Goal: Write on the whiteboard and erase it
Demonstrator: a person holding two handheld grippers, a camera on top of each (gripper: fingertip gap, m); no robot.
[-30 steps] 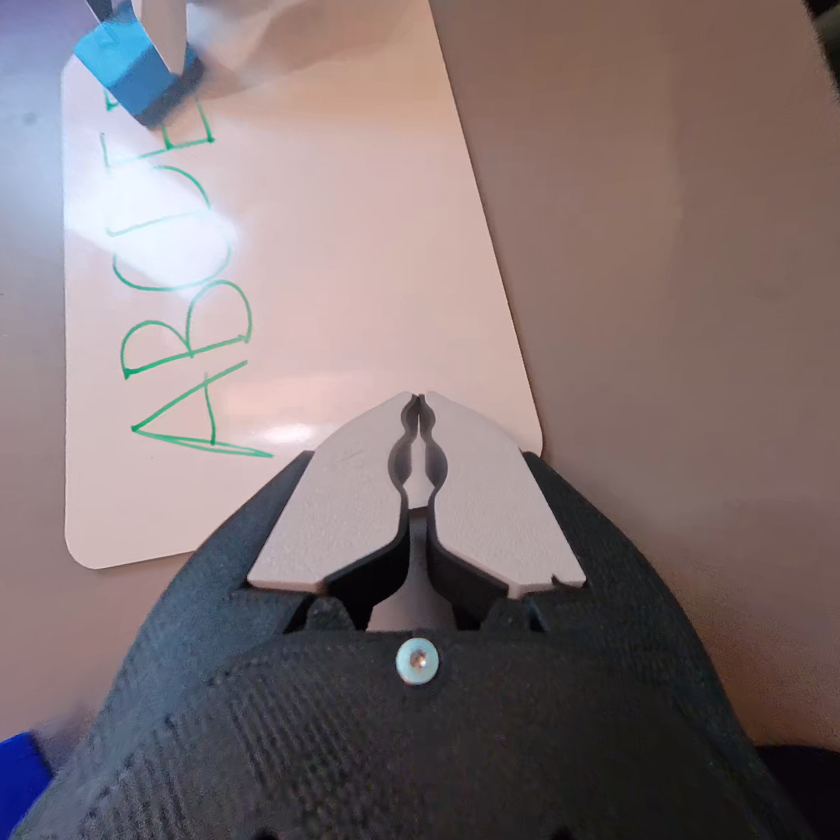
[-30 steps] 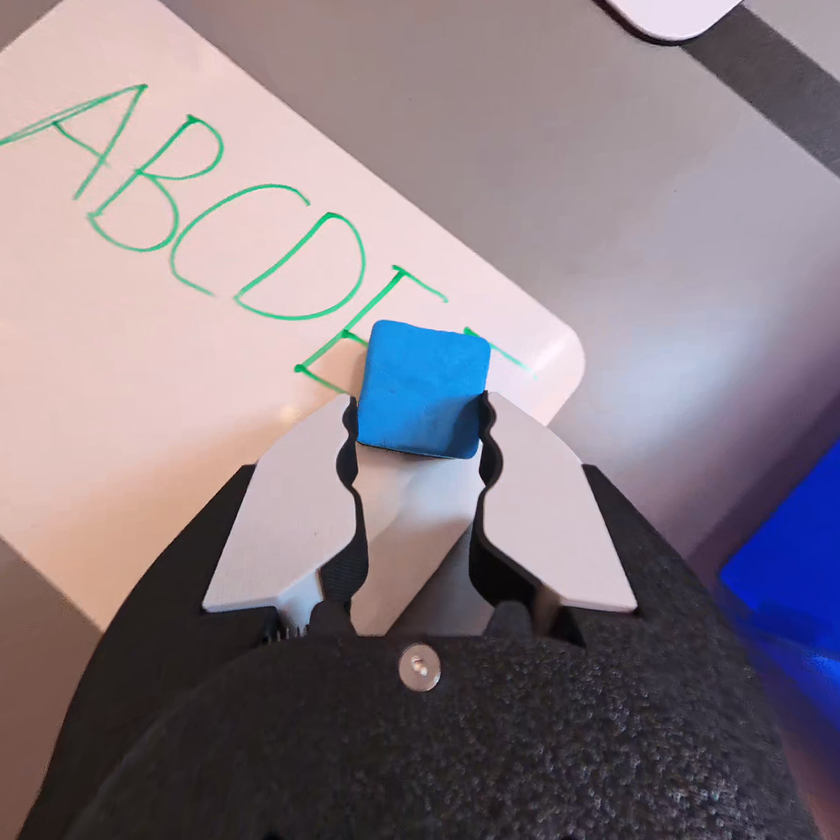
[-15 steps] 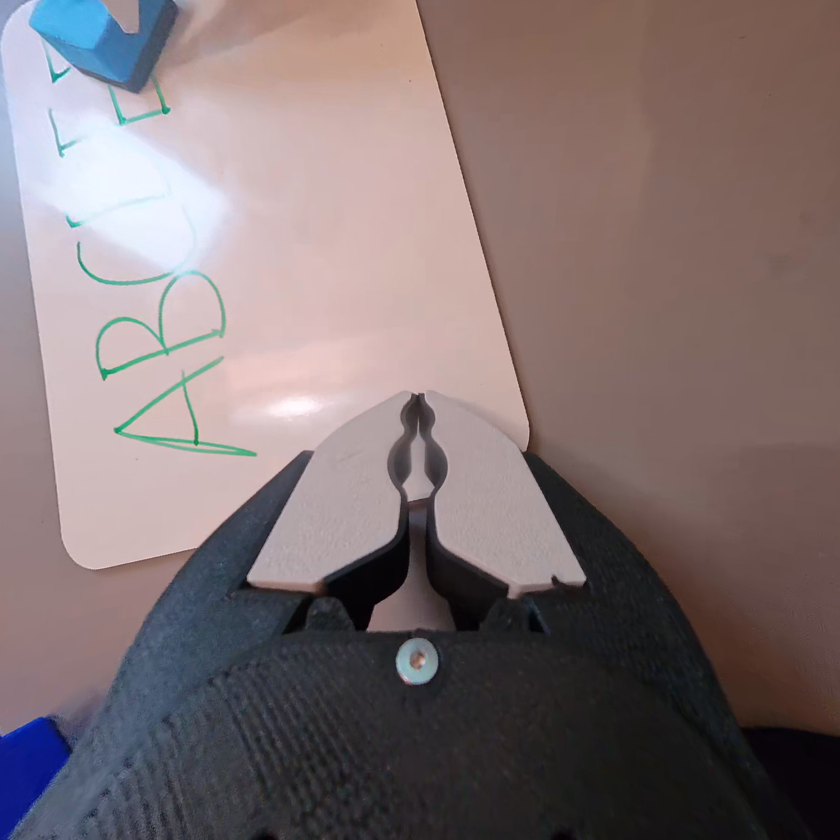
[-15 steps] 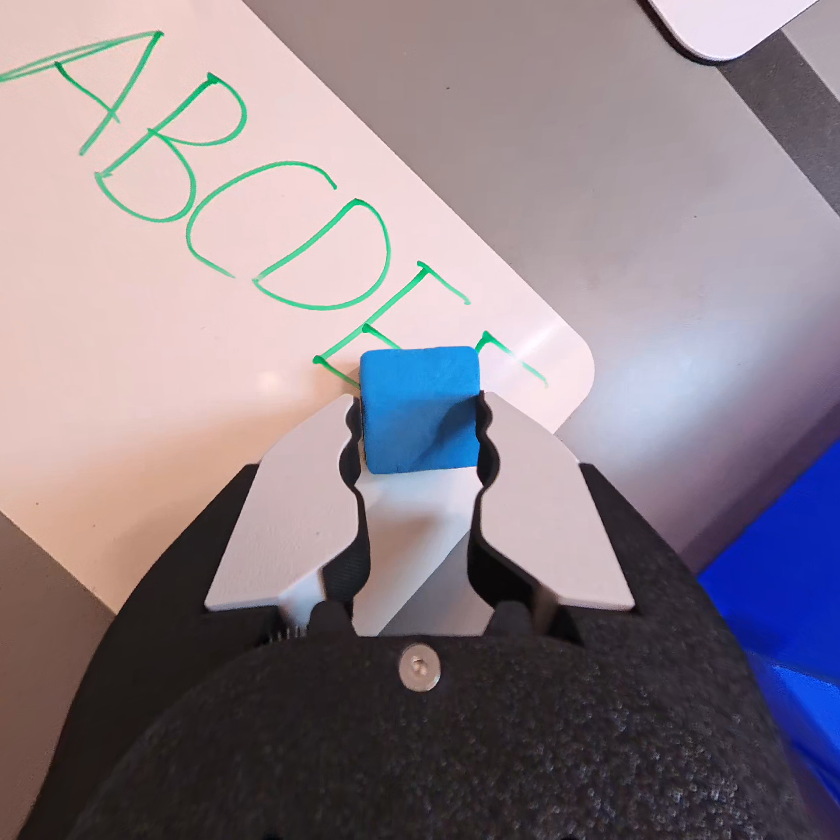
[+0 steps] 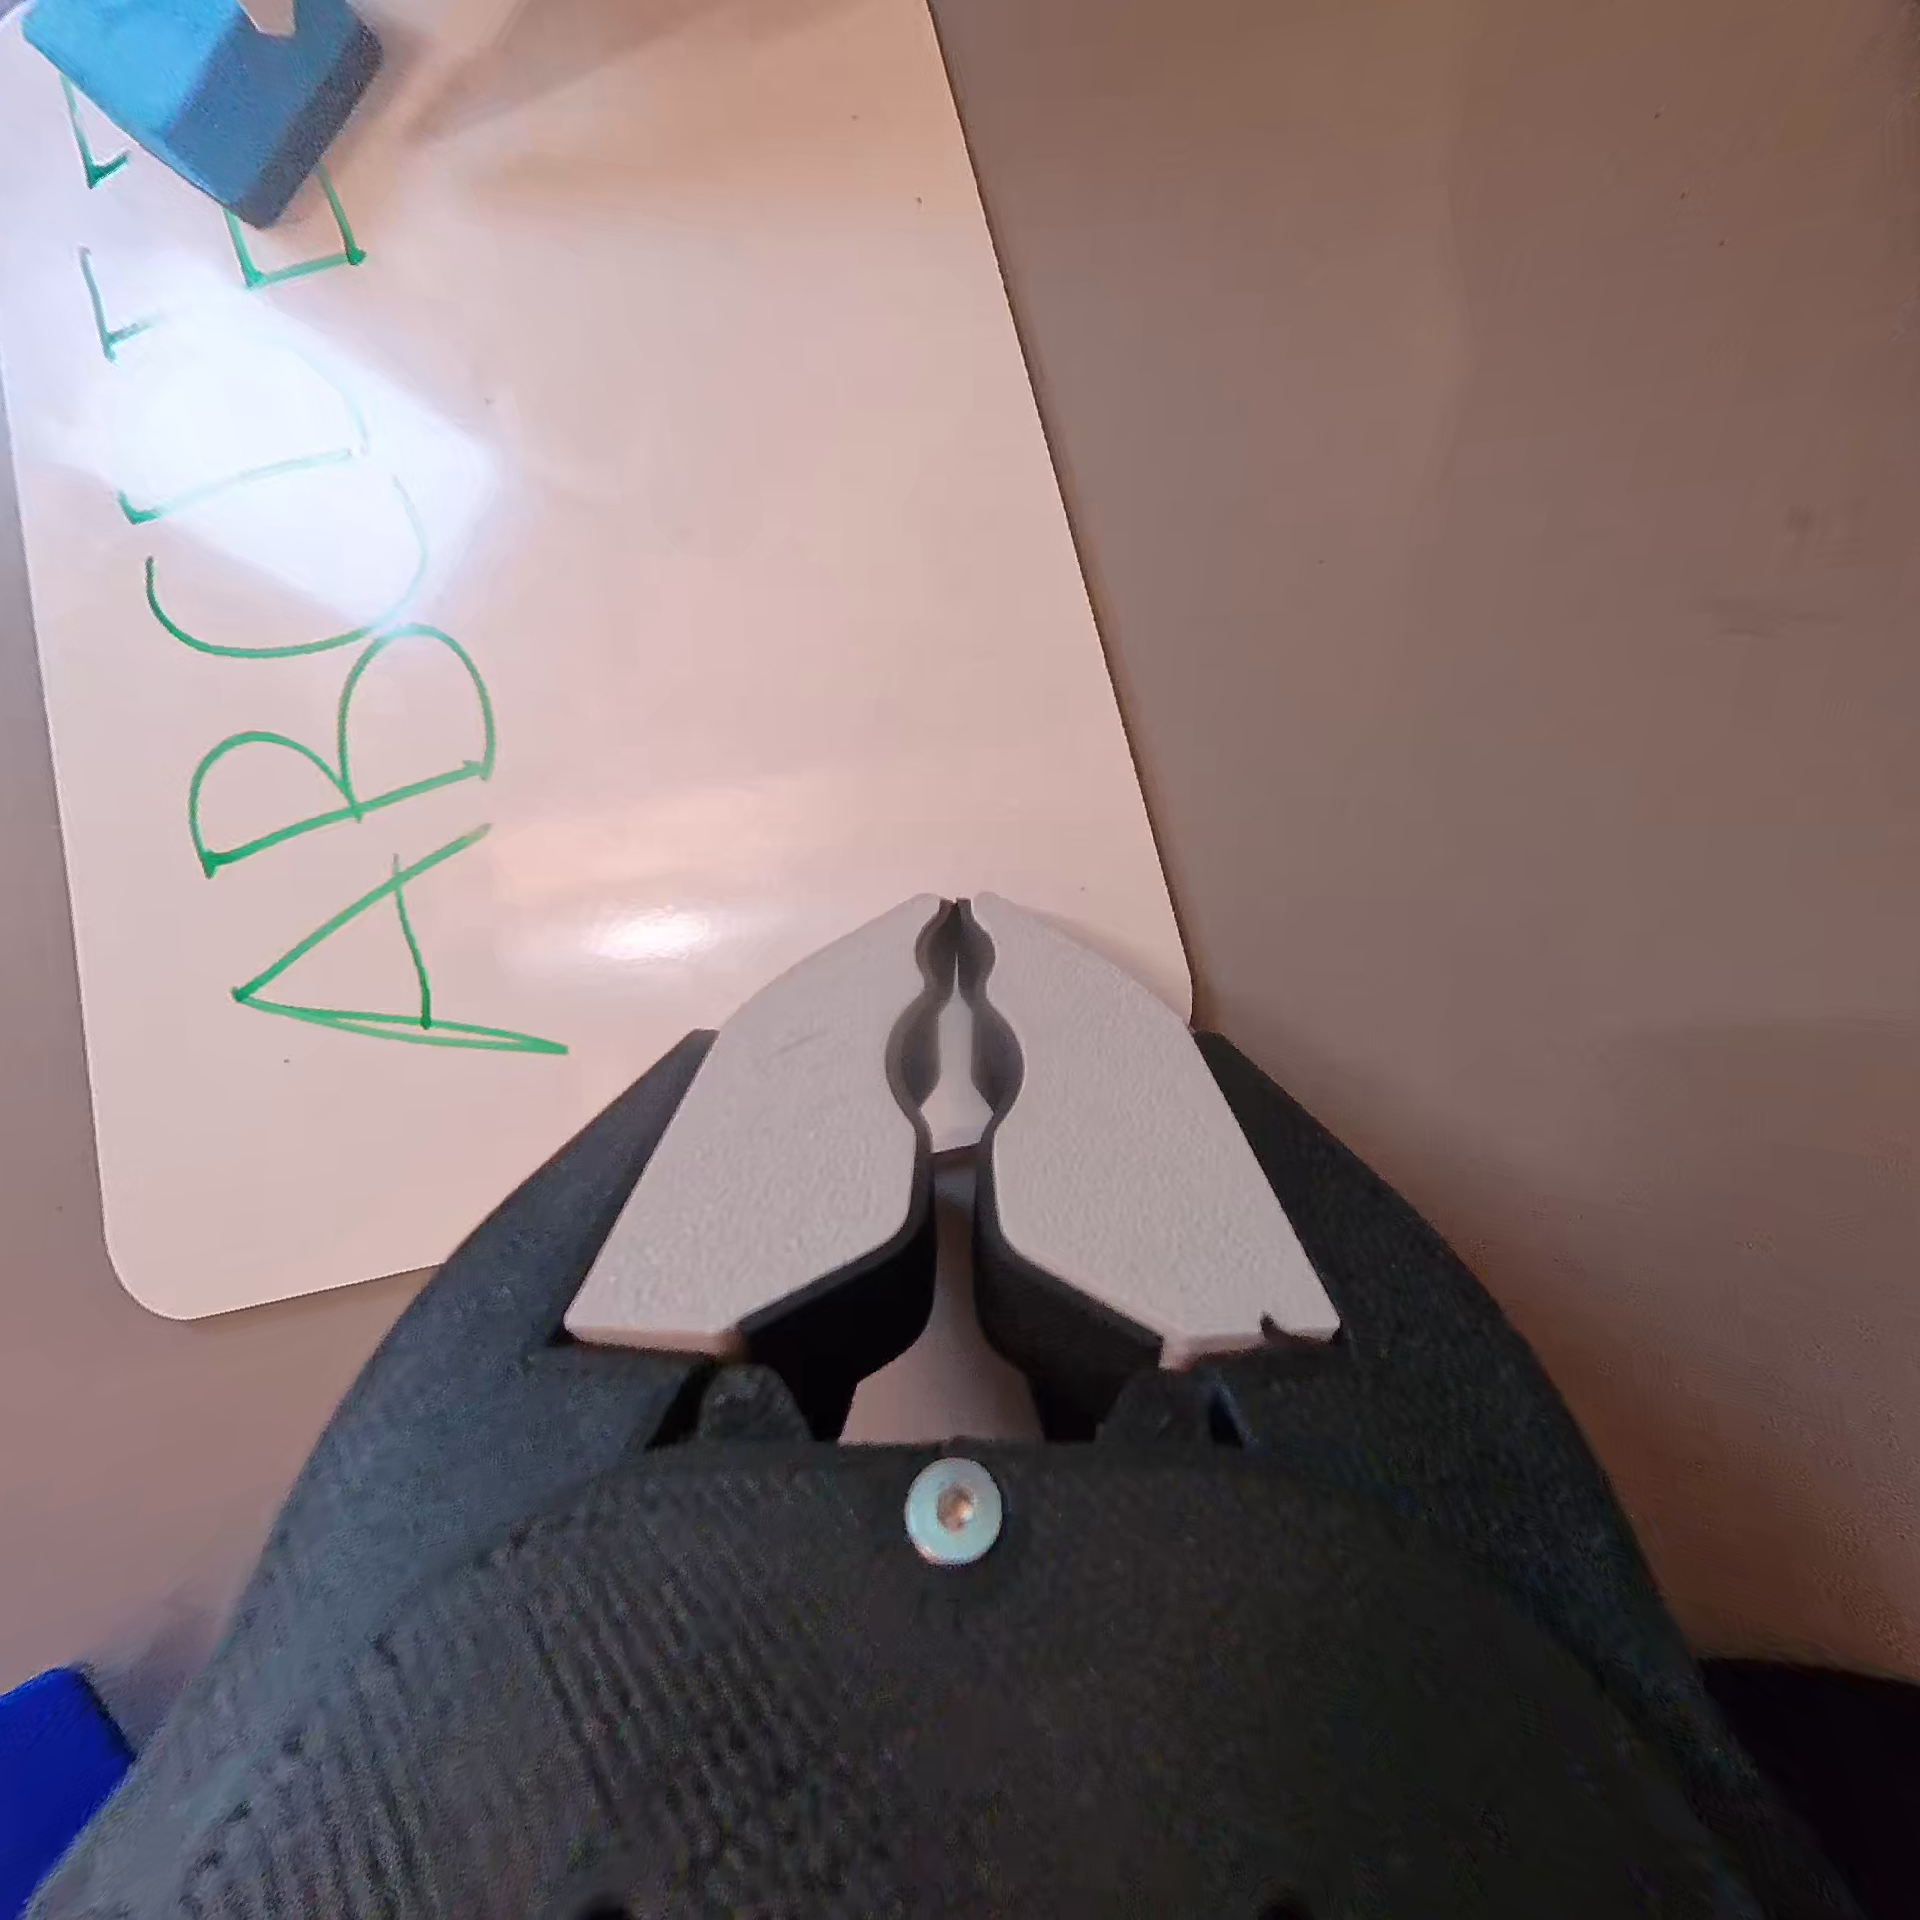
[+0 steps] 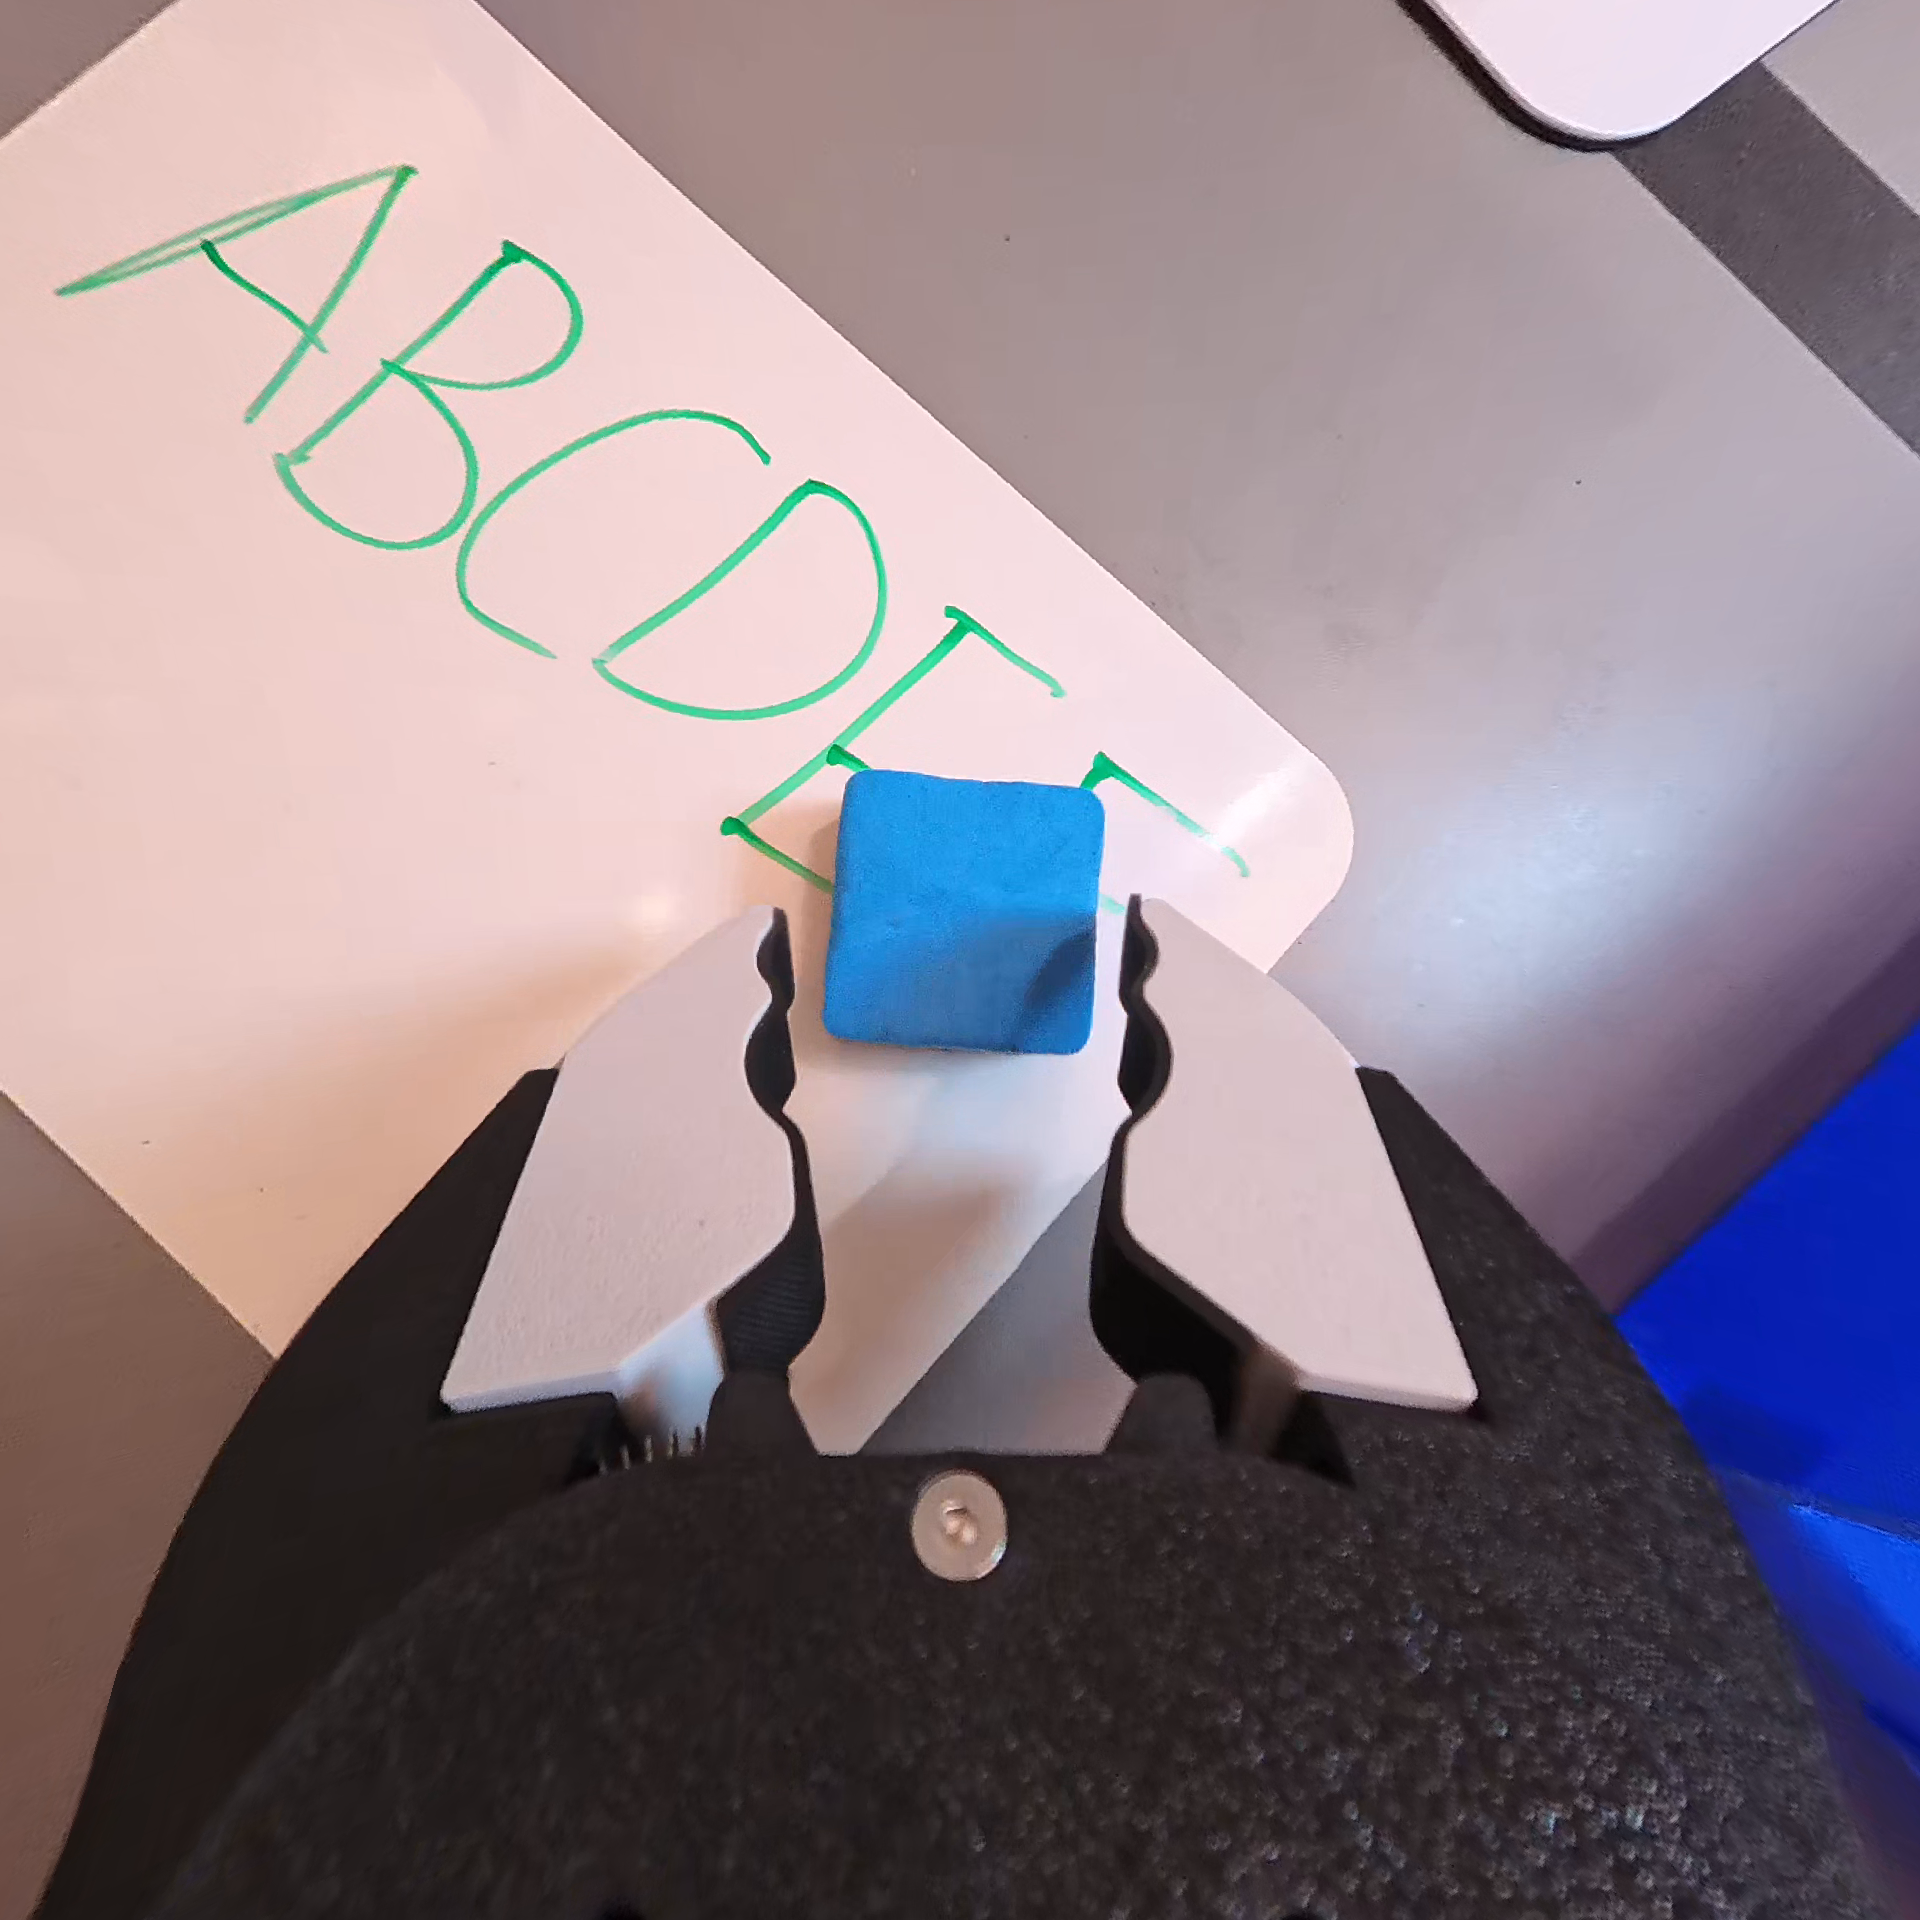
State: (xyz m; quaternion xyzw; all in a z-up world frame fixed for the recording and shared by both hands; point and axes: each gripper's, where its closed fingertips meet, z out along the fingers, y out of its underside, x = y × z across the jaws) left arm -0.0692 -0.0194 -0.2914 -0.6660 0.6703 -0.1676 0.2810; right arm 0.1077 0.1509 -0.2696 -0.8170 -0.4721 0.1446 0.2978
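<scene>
A: How do the right tongs stand?
B: The right gripper (image 6: 954, 914) is spread. The blue eraser (image 6: 961, 914) sits on the whiteboard (image 6: 312, 779) between its fingertips, with a thin gap showing on each side, so the fingers flank it without pinching.
A: And the left?
B: The left gripper (image 5: 958, 904) is pressed together, tips meeting, nothing between them. It sits over the near right corner of the whiteboard (image 5: 727, 520); I cannot tell whether it touches.
A: Count things for me.
B: Two grippers, one eraser (image 5: 208, 94), one board with a single row of green marker letters (image 6: 540, 488). The eraser covers part of the last letters, near the board's rounded corner.
A: What else is around?
B: A grey table (image 6: 1351, 364) under everything. A second white, round-cornered object (image 6: 1621, 52) at the top edge of the right wrist view, well apart from the board. Something bright blue (image 6: 1787, 1299) at the right, just beside that gripper's body, and a blue patch (image 5: 47, 1756) at the lower left of the left wrist view.
A: Anything blocking?
B: Only the eraser itself, hiding some strokes.
</scene>
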